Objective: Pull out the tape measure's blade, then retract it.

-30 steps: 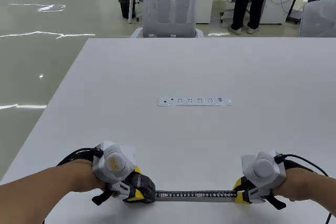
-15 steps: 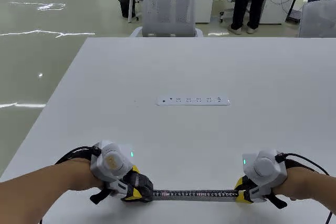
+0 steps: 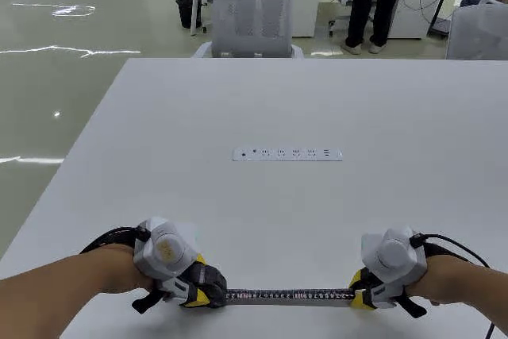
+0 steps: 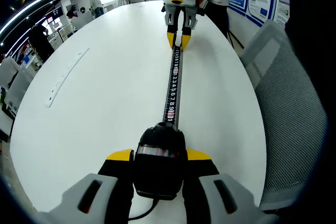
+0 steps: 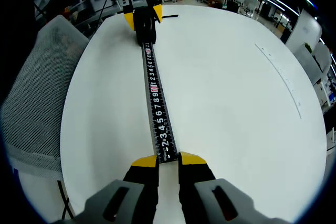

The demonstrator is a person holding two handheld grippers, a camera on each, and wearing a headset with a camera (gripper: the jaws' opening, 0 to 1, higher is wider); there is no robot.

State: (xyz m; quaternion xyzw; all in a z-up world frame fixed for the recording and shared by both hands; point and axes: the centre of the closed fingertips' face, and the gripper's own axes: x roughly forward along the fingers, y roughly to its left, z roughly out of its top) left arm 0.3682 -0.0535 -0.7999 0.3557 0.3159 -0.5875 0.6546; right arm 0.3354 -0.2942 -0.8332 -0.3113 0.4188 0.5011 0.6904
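White table [image 3: 159, 117]; power strip [image 3: 287, 153] well ahead of fingers [image 3: 355, 301]. Grey mesh chair [image 3: 252, 17] beyond far edge. Glossy floor [image 3: 63, 45], glare streaks.

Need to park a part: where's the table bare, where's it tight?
Bare: table between power strip and blade, and beyond the strip to the mesh chair. Tight: near edge, left gripper on tape measure case, right gripper pinching blade tip.
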